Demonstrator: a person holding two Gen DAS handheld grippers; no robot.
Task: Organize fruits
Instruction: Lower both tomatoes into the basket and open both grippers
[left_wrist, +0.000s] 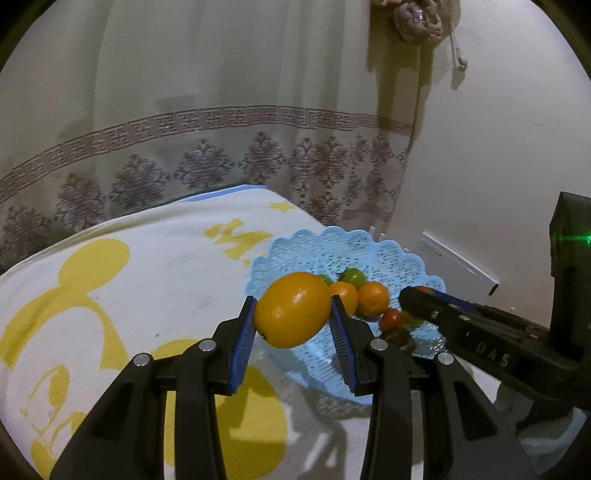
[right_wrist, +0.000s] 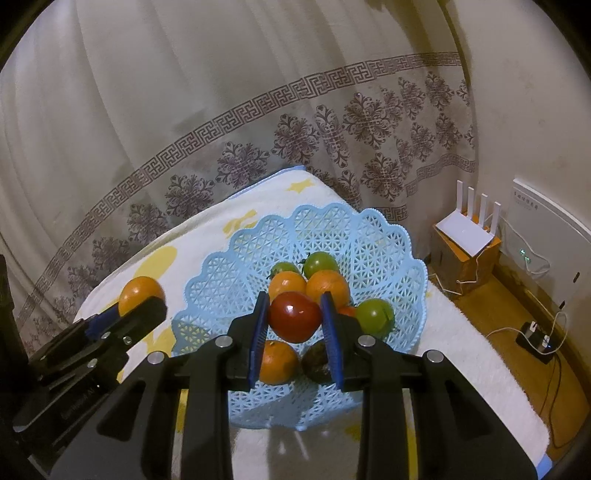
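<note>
My left gripper (left_wrist: 293, 314) is shut on a large orange (left_wrist: 292, 309), held above the left rim of the light blue lattice basket (left_wrist: 373, 254). In the right wrist view that same orange (right_wrist: 140, 293) shows at the left in the left gripper's black jaws. My right gripper (right_wrist: 294, 317) is shut on a red tomato (right_wrist: 294, 315) over the middle of the basket (right_wrist: 369, 236). Below lie several fruits: oranges (right_wrist: 327, 286), green tomatoes (right_wrist: 375, 314) and a dark fruit (right_wrist: 316, 360). In the left wrist view the right gripper (left_wrist: 415, 297) reaches in over the basket's right side.
The basket stands on a white and yellow cartoon blanket (left_wrist: 110, 295) over a narrow surface. A patterned curtain (right_wrist: 221, 147) hangs behind. To the right, on the wooden floor, are a white router on a box (right_wrist: 467, 236) and a power strip with cables (right_wrist: 535, 336).
</note>
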